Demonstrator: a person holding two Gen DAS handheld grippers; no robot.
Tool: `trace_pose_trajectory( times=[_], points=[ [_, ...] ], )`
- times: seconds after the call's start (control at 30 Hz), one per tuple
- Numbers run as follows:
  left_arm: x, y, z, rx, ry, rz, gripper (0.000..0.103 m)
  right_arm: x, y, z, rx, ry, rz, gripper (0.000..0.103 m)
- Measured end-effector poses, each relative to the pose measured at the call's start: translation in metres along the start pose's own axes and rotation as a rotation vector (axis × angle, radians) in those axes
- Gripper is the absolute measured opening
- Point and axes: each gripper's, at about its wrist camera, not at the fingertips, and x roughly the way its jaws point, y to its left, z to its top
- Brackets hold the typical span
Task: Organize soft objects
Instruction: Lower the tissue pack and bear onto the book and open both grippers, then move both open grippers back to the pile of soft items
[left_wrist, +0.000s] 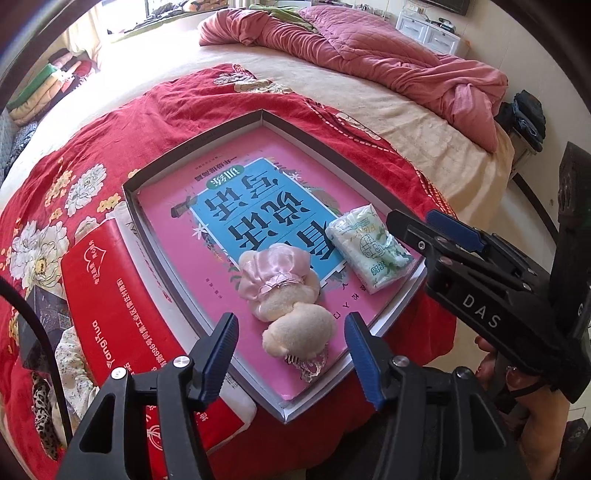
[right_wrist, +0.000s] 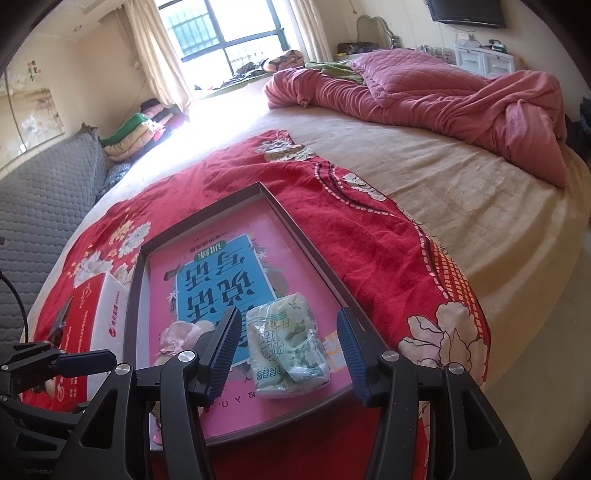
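A shallow grey box lid (left_wrist: 159, 162) lies on a red floral blanket and holds a pink book (left_wrist: 173, 206). On the book lie a cream plush doll in a pink satin dress (left_wrist: 284, 291) and a green-white tissue pack (left_wrist: 369, 247). My left gripper (left_wrist: 290, 354) is open, its jaws either side of the doll's head, not touching. My right gripper (right_wrist: 288, 339) is open, jaws either side of the tissue pack (right_wrist: 288, 354). The doll (right_wrist: 177, 341) shows partly behind the right gripper's left finger. The right gripper also shows in the left wrist view (left_wrist: 436, 229).
A red tissue box (left_wrist: 122, 314) lies left of the lid, with patterned cloth items (left_wrist: 70, 373) beside it. A crumpled pink quilt (right_wrist: 443, 99) lies at the far side of the bed. A grey sofa (right_wrist: 44, 192) stands left; the bed edge drops off at right.
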Motion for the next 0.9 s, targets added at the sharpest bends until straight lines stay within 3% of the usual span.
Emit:
trace_pose_trajectory(
  times=[0.27,0.37,0.47,0.6,0.9],
  points=[
    [-0.020,0.006,-0.010,-0.034,-0.054,0.006,0.064,-0.010,0.012,0.001,-0.027,-0.017,-0.017,0.057],
    [-0.028,0.010,-0.015,-0.048,-0.072,0.012,0.065,-0.016,0.018,0.001,-0.042,-0.031,-0.031,0.068],
    [-0.035,0.015,-0.018,-0.058,-0.091,0.025,0.066,-0.022,0.025,0.002,-0.054,-0.047,-0.036,0.069],
    [-0.043,0.024,-0.025,-0.081,-0.109,0.035,0.075,-0.028,0.034,0.001,-0.075,-0.062,-0.055,0.072],
    [-0.063,0.042,-0.040,-0.131,-0.138,0.042,0.076,-0.044,0.053,0.000,-0.120,-0.093,-0.067,0.074]
  ],
)
